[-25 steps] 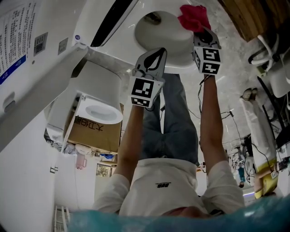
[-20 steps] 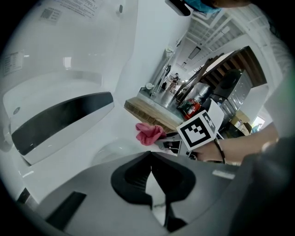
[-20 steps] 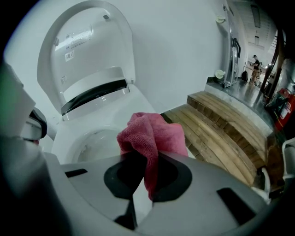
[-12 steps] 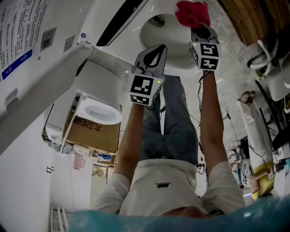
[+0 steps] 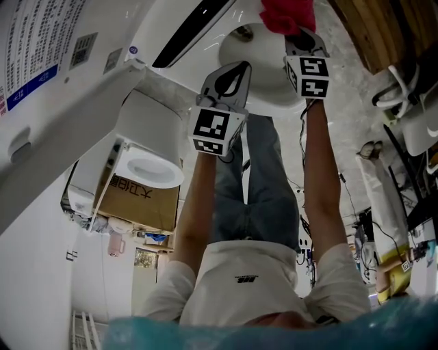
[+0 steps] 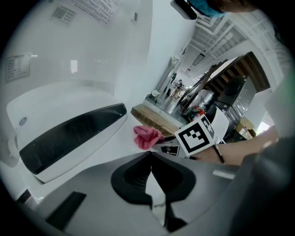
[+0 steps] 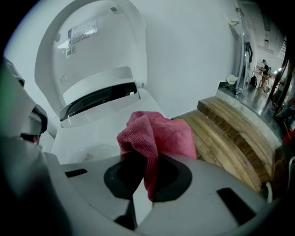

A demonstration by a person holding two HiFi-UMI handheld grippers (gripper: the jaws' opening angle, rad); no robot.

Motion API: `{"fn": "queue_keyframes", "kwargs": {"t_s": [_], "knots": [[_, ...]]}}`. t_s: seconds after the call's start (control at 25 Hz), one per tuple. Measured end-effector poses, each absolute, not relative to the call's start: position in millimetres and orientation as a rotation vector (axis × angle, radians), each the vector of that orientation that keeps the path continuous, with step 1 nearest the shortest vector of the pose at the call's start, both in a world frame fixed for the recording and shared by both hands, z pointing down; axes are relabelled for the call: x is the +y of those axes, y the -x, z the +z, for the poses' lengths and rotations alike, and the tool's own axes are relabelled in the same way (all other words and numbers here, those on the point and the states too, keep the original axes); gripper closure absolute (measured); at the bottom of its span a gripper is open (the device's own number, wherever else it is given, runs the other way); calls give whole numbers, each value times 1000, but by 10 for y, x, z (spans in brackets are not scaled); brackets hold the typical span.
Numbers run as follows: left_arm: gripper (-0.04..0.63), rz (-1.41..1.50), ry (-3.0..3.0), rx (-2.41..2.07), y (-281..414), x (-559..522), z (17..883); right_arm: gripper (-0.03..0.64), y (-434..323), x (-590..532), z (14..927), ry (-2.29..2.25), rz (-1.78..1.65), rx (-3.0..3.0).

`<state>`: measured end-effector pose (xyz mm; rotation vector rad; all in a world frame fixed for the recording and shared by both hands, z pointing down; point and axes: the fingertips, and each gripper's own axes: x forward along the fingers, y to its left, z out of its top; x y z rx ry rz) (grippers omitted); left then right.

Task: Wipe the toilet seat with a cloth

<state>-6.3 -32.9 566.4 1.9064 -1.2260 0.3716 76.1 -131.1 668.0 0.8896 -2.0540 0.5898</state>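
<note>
The white toilet seat [image 5: 254,60] lies under both grippers, with its raised lid [image 7: 94,44] and a black strip [image 7: 99,100] behind it. A pink-red cloth [image 7: 156,133] is bunched between the jaws of my right gripper [image 7: 148,159], which is shut on it at the seat's right side. The same cloth [image 5: 284,14] shows at the top of the head view, ahead of the right gripper [image 5: 303,42]. My left gripper [image 6: 150,155] hovers over the seat [image 6: 108,150] with jaws shut and nothing between them, left of the cloth [image 6: 147,137]. In the head view the left gripper [image 5: 229,81] is nearer the person.
A wooden platform [image 7: 230,138] runs along the toilet's right side. Another white toilet [image 5: 147,167] on a cardboard box [image 5: 140,199] stands at the left. The person's legs [image 5: 256,184] are below the grippers. Cables and fittings [image 5: 404,89] crowd the right.
Both grippers have slid forward along the seat toward the lid. The cloth went with the right gripper, now nearer the frame's top edge.
</note>
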Motion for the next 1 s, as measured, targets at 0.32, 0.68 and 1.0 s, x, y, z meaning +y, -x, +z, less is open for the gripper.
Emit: {"fn": "queue_keyframes", "kwargs": {"t_s": [0.32,0.68,1.0], "knots": [[584,363,-1877,-1280,329,-357,5679,598,-440,-1430,6653,-856,585,-2082],[584,341,-1882,-1322,516,-409,5626,598,-157,-1459,6647,-831,588,-2082],[584,328,-1864,-1353,700,-307,5601,598,114,-1361,6653,-799,584,-2084]]}}
